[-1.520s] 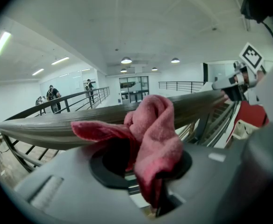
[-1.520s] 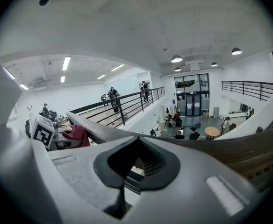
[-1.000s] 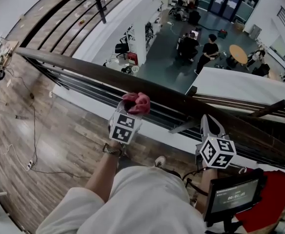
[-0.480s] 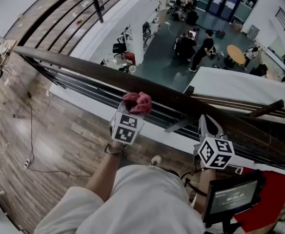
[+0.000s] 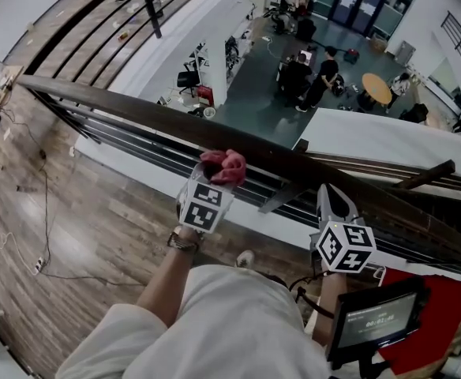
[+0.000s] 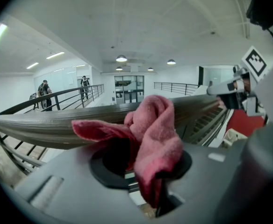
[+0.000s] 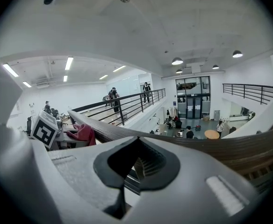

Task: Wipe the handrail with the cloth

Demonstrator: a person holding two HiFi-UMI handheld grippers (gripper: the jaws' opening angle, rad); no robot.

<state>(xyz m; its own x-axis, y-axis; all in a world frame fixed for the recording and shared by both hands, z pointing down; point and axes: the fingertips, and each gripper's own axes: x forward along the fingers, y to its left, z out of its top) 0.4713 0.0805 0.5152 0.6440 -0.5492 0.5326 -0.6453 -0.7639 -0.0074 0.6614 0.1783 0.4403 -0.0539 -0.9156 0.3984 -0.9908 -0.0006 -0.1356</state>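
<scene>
Clenched in the left tongs [image 5: 215, 178]: a crumpled pink terry cloth [image 5: 223, 165], bunched up above the jaw tips and pressed against the near side of the long dark wooden handrail [image 5: 128, 110], close to its top edge. Seen from the left gripper view, same cloth [image 6: 156, 130] pinched between the shut jaws of those tongs [image 6: 149, 183], one flap spread leftward across the curved rail [image 6: 38, 127] just behind it. Off to the right along the same rail, the right tongs [image 5: 331, 197], clenched on nothing, pointed up at the handrail's underside and near it, though contact cannot be told. In the right gripper view, jaws of the right tongs [image 7: 125, 175] met along a thin seam with nothing between, the rail [image 7: 248, 149] sweeping across just beyond and the pink cloth [image 7: 82, 133] visible far along it on the left. Well apart, the two tongs, each with its black-and-white marker cube turned toward the head camera. Low at the right edge of the head view, a dark tablet screen [image 5: 376, 314] in front of a red sheet [image 5: 445, 310]. Underfoot, a wood-plank floor [image 5: 49, 212]; past the rail, far below, a grey lower level with several people [image 5: 319, 76] and a round wooden table [image 5: 371, 88].
</scene>
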